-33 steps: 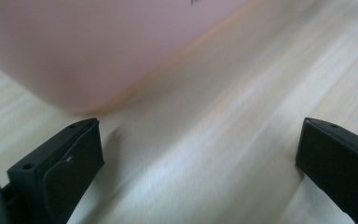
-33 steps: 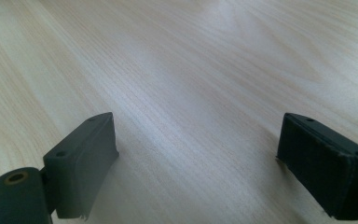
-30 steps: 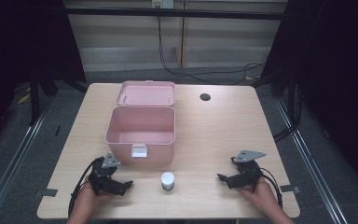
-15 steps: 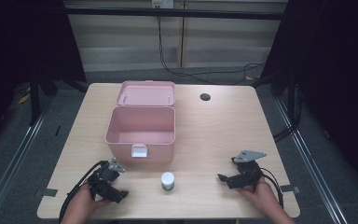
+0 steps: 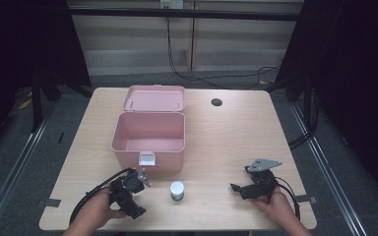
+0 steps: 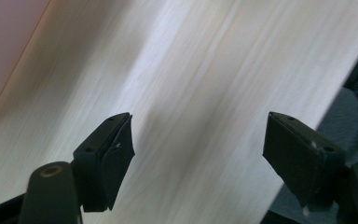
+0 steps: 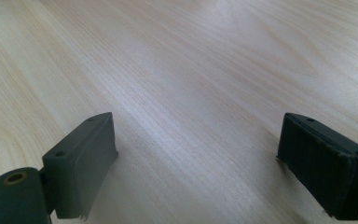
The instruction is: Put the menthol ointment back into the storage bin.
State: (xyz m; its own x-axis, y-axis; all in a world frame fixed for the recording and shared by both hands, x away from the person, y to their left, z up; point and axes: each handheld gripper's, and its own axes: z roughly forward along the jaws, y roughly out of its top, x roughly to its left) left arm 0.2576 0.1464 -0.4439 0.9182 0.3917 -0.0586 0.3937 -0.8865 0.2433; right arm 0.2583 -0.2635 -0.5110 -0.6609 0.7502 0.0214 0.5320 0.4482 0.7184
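Both the left gripper [image 5: 128, 194] and the right gripper [image 5: 254, 186] rest low over the wooden surface [image 5: 226, 142] with jaws wide apart, holding nothing.

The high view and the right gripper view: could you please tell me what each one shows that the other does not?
High view: the open pink box, the left hand-held gripper and both hands. Right gripper view: the right hand-held gripper close up, its jaws wide apart over bare wood. Both: the wooden table and the right hand-held gripper.
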